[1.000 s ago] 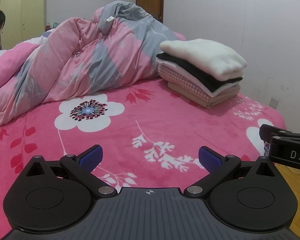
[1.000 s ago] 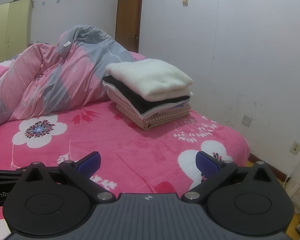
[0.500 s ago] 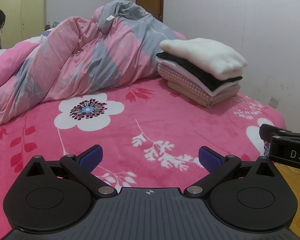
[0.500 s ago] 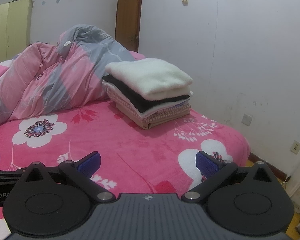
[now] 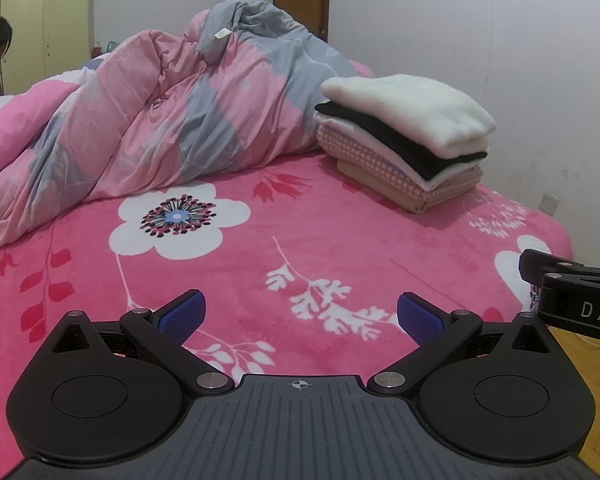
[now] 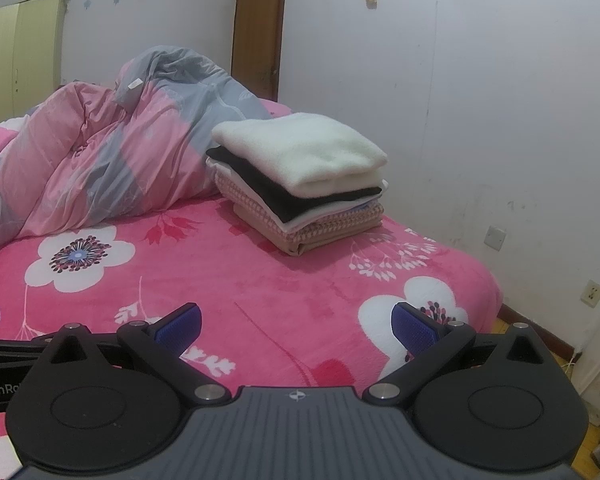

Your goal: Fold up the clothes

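Nearest, the left gripper (image 5: 299, 315) and right gripper (image 6: 296, 324) hover over the bed's (image 5: 340, 248) near edge, jaws spread, holding nothing. Beyond, toward the far right corner, the folded stack (image 6: 300, 178) sits squared, white piece on top. No loose garment shows, so folding seems finished, though the heaped duvet (image 5: 172, 120) could hide more.

1. Pale lilac walls (image 6: 500, 80) enclose the room; a brown door (image 6: 260, 32) stands at the far side.
2. A yellow-green wardrobe (image 5: 48, 20) fills the far left.
3. Wall sockets (image 6: 592, 293) sit low on the right.
4. Wooden floor (image 5: 580, 360) shows near right.
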Available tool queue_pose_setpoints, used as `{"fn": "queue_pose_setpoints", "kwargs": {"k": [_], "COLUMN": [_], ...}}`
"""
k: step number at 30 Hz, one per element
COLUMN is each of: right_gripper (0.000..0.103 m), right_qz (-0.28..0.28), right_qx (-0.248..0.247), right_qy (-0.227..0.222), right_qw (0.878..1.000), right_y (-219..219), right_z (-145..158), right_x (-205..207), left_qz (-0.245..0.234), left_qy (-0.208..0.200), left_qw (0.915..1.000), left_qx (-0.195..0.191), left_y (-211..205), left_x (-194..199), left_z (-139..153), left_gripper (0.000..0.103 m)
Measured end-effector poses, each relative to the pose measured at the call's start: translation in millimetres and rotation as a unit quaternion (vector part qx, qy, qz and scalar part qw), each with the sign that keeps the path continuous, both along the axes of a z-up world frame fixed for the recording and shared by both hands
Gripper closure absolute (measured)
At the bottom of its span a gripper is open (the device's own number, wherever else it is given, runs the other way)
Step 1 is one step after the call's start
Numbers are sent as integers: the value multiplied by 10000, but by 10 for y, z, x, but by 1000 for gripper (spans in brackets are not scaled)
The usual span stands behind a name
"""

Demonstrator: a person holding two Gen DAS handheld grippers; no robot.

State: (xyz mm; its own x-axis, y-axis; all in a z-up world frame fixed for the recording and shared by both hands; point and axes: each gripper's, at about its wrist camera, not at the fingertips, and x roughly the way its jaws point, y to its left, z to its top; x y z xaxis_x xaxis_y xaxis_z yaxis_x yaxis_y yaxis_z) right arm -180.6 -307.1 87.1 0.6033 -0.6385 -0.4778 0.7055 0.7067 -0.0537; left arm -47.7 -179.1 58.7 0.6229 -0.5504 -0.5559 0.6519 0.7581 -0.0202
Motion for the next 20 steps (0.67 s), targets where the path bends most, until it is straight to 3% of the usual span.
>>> {"fn": "queue_pose_setpoints", "kwargs": {"k": [20], "right_gripper": [0], "right_qz": [-3], "right_qx": [12], "right_qy": [-2], "right_qw": [10000], "right_y": [13], "right_z": [-9], "right_x": [13], "left_qz": [16], "left_qy": [-9], "left_qw": [10000], "left_qx": [15], "left_y": [1], "left_x": [-3], "left_z": [-4], "left_gripper": [0]}}
